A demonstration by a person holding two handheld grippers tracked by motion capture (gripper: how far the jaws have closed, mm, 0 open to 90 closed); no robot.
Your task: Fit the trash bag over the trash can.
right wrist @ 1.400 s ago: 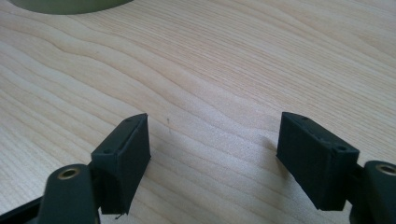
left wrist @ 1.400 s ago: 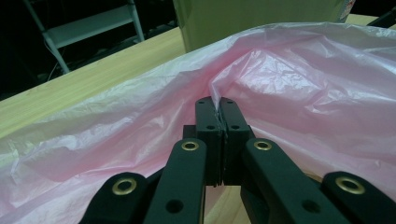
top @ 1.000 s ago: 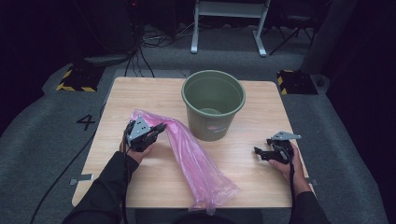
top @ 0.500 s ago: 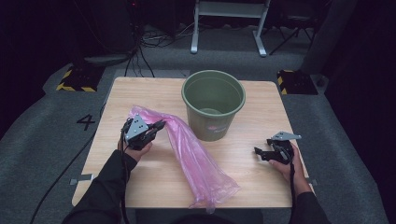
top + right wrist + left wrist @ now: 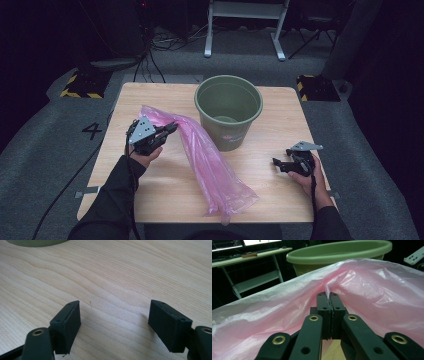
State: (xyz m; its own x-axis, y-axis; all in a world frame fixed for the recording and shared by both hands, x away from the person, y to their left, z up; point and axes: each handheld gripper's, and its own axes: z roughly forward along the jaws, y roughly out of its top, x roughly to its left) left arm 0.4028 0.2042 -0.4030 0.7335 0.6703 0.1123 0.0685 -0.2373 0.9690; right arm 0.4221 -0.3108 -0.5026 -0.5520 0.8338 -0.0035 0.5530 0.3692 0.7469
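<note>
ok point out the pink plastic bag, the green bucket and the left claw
pink plastic bag [image 5: 212, 162], high view, middle of its length
green bucket [image 5: 227, 131], high view, outer front wall
left claw [image 5: 329, 296], left gripper view, closed tips pinching the bag

Left claw [image 5: 170, 128]: jaws pressed together, pinching a fold of the pink bag [image 5: 210, 160], which drapes over the jaw tips in the left gripper view. Claw raised off the bench [image 5: 165, 190], pointing toward the person's right and slightly away. Left hand [image 5: 142, 152] grips the body from below; dark-sleeved forearm enters from the bottom edge.

Right claw [image 5: 276, 162]: jaws spread wide, nothing between the pads [image 5: 67, 325]. Held low over bare bench, pointing toward the person's left. Right hand [image 5: 307, 172] wraps the body, forearm angled in from bottom right.
</note>
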